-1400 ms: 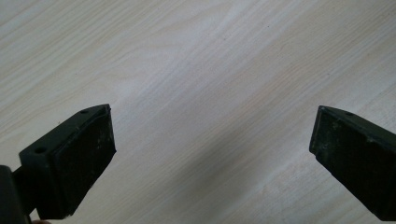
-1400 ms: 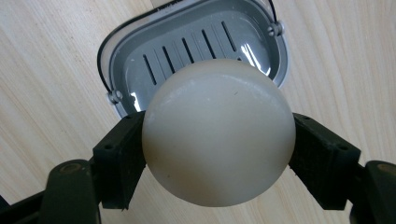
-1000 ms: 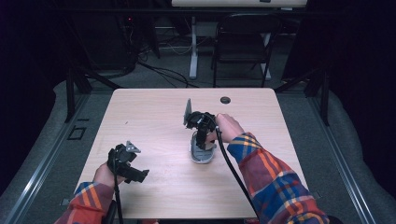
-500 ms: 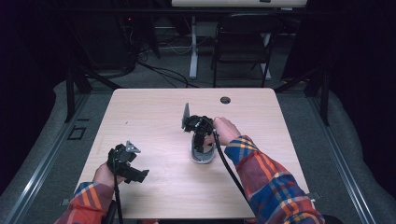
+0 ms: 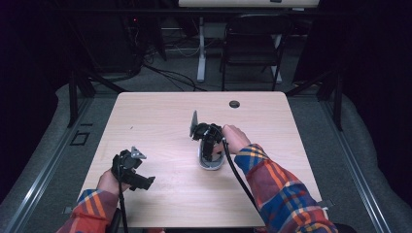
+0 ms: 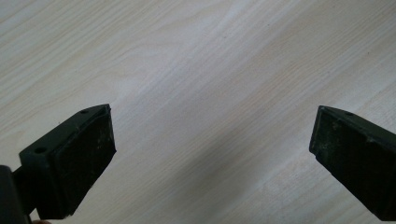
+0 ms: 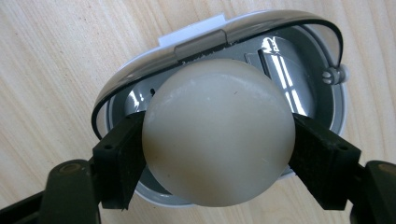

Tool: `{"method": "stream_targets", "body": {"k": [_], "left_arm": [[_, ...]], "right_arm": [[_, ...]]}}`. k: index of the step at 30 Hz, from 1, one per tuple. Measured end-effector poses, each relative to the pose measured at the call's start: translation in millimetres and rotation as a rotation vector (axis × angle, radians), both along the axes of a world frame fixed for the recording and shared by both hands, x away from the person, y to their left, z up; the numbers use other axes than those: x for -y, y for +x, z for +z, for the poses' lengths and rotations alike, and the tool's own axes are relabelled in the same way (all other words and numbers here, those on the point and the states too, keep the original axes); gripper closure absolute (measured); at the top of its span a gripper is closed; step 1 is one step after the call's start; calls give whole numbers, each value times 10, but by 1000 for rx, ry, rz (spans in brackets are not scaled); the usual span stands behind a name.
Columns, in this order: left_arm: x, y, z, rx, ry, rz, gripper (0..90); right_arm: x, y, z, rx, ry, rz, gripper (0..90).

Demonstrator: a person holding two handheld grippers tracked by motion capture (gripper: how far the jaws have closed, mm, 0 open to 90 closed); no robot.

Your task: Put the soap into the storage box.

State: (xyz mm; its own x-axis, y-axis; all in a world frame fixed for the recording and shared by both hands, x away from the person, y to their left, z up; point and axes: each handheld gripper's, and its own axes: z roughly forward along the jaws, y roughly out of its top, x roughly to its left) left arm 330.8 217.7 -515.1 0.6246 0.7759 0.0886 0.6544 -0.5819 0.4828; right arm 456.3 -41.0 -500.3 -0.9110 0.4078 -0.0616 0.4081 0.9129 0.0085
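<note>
One high view overlooks the table (image 5: 160, 116); both gripper views face it closely

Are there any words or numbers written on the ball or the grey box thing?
None can be read: the cream ball is plain.
The grey container under it shows window reflections, no letters.
A white tab at its hinge is blank.
The wooden table bears no print.
In the high view everything is too small to tell.
</note>
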Motion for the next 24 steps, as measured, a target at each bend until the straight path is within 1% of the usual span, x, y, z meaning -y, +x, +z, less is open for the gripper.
{"method": "stream_targets", "body": {"k": [5, 12, 13, 14, 15, 16, 20, 21, 24], "left_arm": [[-1, 0, 0, -1, 0, 0, 1], [1, 0, -1, -2, 2, -2, 1], [1, 0, -1, -2, 2, -2, 1], [2, -1, -1, -2, 2, -2, 1], [1, -1, -1, -2, 2, -3, 2], [1, -1, -1, -2, 2, -3, 2], [7, -1, -4, -2, 1, -3, 2], [7, -3, -4, -2, 1, -3, 1], [7, -2, -4, -3, 2, -2, 2]], "right_arm": [[10, 3, -40, 7, 4, -1, 244], [25, -1, -26, 12, 18, -6, 241], [27, -6, -25, 15, 27, -10, 240], [31, -6, -12, 18, 26, -7, 237], [44, -18, 24, 22, 48, -9, 227], [49, -24, 40, 28, 48, -6, 220], [67, -37, 70, 31, 52, -7, 201], [83, -47, 95, 34, 65, -9, 199], [99, -67, 129, 40, 77, -12, 190]]}}
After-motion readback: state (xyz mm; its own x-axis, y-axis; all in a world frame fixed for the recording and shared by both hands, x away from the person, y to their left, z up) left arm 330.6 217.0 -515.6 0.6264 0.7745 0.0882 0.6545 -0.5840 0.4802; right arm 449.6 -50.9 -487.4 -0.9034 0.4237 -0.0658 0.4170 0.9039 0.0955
